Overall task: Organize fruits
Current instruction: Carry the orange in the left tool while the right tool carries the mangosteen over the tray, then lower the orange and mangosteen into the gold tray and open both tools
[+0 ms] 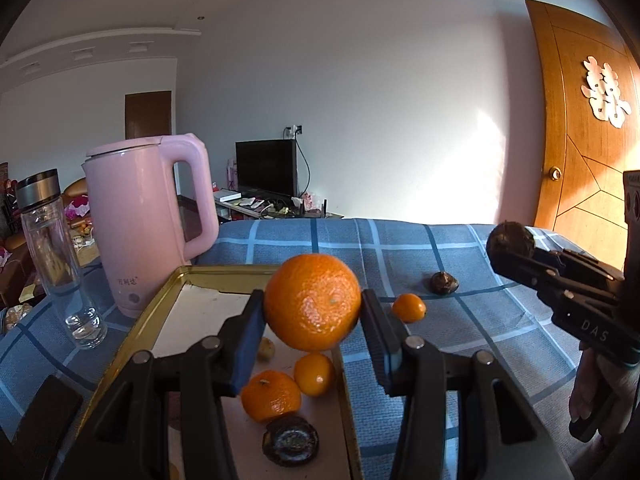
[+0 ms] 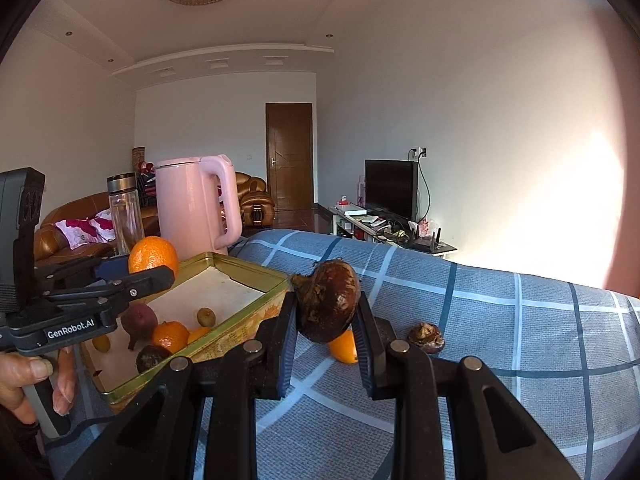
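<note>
the left gripper (image 1: pixel 312 320) is clamped on a big orange (image 1: pixel 312 302), holding it in the air above the near end of a gold-rimmed tin tray (image 1: pixel 176 284). the right gripper (image 2: pixel 326 320) is clamped on a dark brown water chestnut (image 2: pixel 328 304), lifted clear of the blue checked cloth (image 2: pixel 500 320) just to the right of the tray. in the tray lie a mandarin (image 1: pixel 271 396), a small orange fruit (image 1: pixel 315 374), a dark round fruit (image 1: pixel 290 442) and a small pale fruit (image 1: pixel 266 349) partly hidden behind the left finger. on the cloth to the right of the tray rest a kumquat (image 1: pixel 409 307) and another chestnut (image 1: pixel 444 282), near each other but apart. a pink kettle (image 1: pixel 148 220) and a glass bottle (image 1: pixel 56 256) stand behind the tray's left side.
</note>
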`<state>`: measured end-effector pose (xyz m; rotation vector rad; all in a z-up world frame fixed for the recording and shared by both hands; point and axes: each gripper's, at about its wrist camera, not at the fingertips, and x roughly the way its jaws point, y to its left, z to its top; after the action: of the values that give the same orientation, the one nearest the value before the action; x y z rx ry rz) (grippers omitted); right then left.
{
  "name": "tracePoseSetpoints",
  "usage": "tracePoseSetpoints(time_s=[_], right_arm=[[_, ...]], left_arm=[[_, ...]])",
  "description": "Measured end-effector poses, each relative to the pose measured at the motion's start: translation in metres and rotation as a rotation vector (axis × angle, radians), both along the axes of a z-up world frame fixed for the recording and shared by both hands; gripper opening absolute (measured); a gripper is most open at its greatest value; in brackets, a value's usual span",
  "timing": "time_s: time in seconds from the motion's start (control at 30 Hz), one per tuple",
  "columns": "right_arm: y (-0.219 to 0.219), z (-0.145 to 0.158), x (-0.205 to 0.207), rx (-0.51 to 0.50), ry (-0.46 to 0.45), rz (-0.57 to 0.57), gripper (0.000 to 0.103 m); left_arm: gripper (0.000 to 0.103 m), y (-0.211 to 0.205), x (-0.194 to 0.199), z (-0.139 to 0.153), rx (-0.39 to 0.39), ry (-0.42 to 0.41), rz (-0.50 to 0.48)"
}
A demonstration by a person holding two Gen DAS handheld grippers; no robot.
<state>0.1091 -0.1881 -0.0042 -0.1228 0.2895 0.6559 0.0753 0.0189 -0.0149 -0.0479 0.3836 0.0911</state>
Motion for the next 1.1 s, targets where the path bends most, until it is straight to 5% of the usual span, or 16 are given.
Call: tracePoseSetpoints(time_s=[0.33,1.1], right_arm=[[0.044,0.02,-0.012,-0.015,-0.027,0.09,0.028],[0.113,0.003,-0.015,-0.075,0.03,0.207,0.028]], left_arm=[[0.049,0.023,-0.007,-0.006,0.001,0.041,0.056],[0.049,0.073,-0.011,-0.02,-0.012,0.114,0.167]])
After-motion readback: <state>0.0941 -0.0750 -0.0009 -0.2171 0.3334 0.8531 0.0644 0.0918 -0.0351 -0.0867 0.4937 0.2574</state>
